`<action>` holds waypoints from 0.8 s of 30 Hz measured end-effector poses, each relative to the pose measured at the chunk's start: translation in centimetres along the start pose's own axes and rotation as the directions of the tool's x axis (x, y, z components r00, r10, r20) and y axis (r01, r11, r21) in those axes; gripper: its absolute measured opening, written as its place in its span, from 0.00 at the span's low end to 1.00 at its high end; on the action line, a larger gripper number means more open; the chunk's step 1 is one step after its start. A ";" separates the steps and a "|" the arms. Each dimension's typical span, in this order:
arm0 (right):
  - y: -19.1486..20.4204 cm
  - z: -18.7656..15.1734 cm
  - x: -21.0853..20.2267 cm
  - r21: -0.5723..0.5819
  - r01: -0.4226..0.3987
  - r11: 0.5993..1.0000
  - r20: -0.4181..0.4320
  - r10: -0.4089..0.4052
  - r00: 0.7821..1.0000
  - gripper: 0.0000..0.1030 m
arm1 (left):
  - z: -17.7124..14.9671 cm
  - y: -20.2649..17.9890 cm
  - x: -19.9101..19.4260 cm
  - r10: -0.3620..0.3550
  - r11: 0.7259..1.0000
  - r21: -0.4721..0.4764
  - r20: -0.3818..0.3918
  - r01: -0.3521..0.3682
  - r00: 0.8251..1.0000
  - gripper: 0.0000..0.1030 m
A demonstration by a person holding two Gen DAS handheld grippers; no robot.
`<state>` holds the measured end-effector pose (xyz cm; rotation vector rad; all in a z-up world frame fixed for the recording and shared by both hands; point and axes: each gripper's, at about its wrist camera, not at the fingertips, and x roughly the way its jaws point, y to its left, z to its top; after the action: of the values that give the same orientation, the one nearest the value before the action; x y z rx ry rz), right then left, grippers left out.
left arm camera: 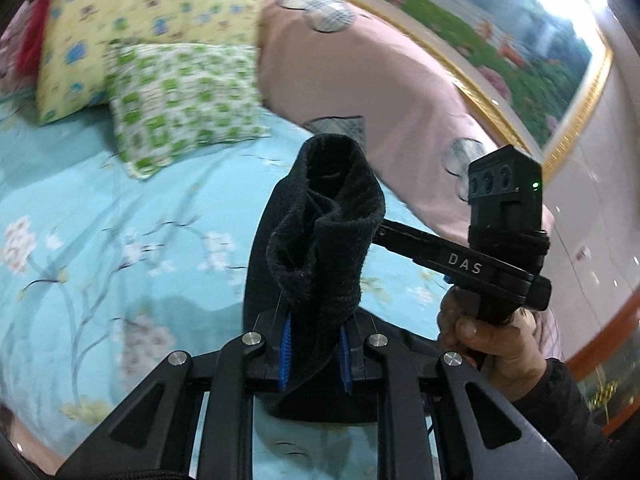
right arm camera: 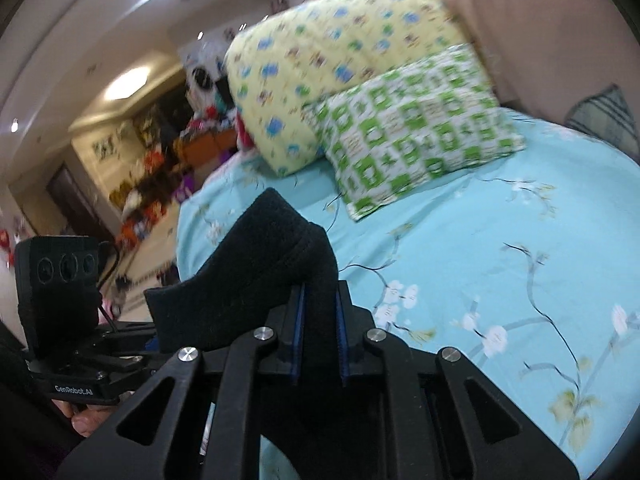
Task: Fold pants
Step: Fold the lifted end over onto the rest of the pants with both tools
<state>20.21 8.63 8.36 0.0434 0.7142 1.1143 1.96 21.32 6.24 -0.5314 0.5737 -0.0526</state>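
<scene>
Two tools, each clamped on black pants: left tool (left arm camera: 314, 354) and right tool (right arm camera: 320, 344), cloth (left arm camera: 320, 232) bunched at centre frame above the bed (left arm camera: 120, 216). Advice: hold both edges level, taut, before laying down.

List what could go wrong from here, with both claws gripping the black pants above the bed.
1. The left claw pinches only a bunched, rolled edge of the black pants; a layer could slip free, leaving the fold uneven.
2. The right claw grips a thick fold too, so the two held edges may not line up when laid on the blue floral sheet.
3. The green checked pillow lies close ahead; swinging fabric could snag or drape over it.
</scene>
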 end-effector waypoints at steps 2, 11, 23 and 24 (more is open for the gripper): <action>-0.8 -0.7 -1.8 0.036 0.008 0.999 0.032 -0.009 0.999 0.14 | -0.2 -1.9 0.5 -0.023 0.999 0.031 -0.009 0.023 1.000 0.17; -2.8 -3.7 -8.3 0.116 0.035 0.993 0.137 -0.051 0.989 0.07 | -2.2 -8.4 2.4 -0.077 0.986 0.141 -0.076 0.087 0.994 0.17; -4.7 -8.1 -14.0 0.194 0.054 0.979 0.230 -0.099 0.968 0.06 | -5.0 -14.4 5.2 -0.136 0.957 0.232 -0.180 0.176 0.974 0.17; -4.9 -8.5 -14.4 0.202 0.057 0.978 0.235 -0.105 0.966 0.06 | -5.2 -14.8 5.5 -0.140 0.954 0.236 -0.189 0.183 0.972 0.17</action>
<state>16.01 -8.28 7.14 0.3103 0.5945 0.9382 5.30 5.06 7.07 -0.3261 0.6785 -0.3263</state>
